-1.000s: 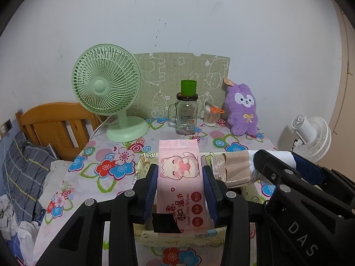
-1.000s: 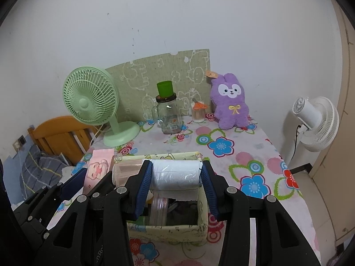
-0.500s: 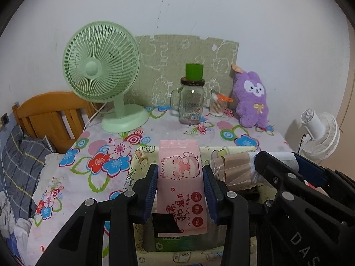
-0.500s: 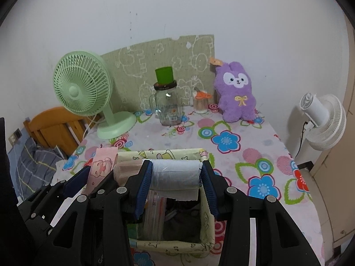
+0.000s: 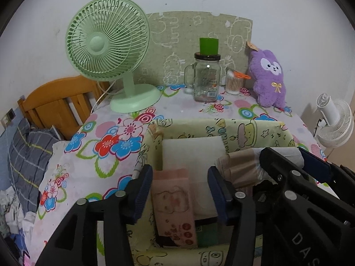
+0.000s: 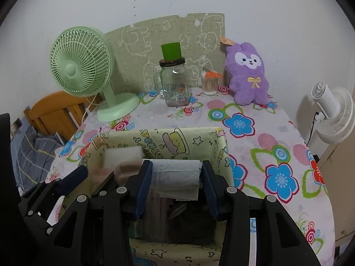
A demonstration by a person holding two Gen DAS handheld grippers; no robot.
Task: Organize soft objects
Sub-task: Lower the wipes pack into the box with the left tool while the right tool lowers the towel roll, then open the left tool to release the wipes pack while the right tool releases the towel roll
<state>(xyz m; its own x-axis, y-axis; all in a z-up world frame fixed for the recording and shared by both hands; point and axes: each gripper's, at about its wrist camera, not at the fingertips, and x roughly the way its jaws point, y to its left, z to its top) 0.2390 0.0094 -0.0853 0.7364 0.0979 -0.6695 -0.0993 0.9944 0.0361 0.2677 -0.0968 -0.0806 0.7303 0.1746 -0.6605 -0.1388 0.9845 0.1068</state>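
A yellow-green fabric storage box (image 5: 221,128) (image 6: 177,137) stands on the flowered table. My left gripper (image 5: 180,177) is open over its left side. The pink pack of wet wipes (image 5: 174,204) lies loose between the jaws, inside the box, in front of a white pack (image 5: 193,150). My right gripper (image 6: 176,173) is shut on a white-and-tan roll of plastic bags (image 6: 175,174) and holds it over the box's opening. That roll also shows in the left wrist view (image 5: 241,166). A purple plush rabbit (image 5: 267,77) (image 6: 248,75) sits at the back right.
A green desk fan (image 5: 108,48) (image 6: 82,71) stands at the back left. A glass mug with a green cup on top (image 5: 206,77) (image 6: 175,84) and a cotton-swab jar (image 5: 233,84) stand by the patterned board. A wooden bed frame (image 5: 55,102) is left, a white fan (image 6: 332,115) right.
Both grippers moved forward and down over the box. My left gripper opened and let go of the pink wipes pack, which dropped into the box. The right gripper still holds the roll.
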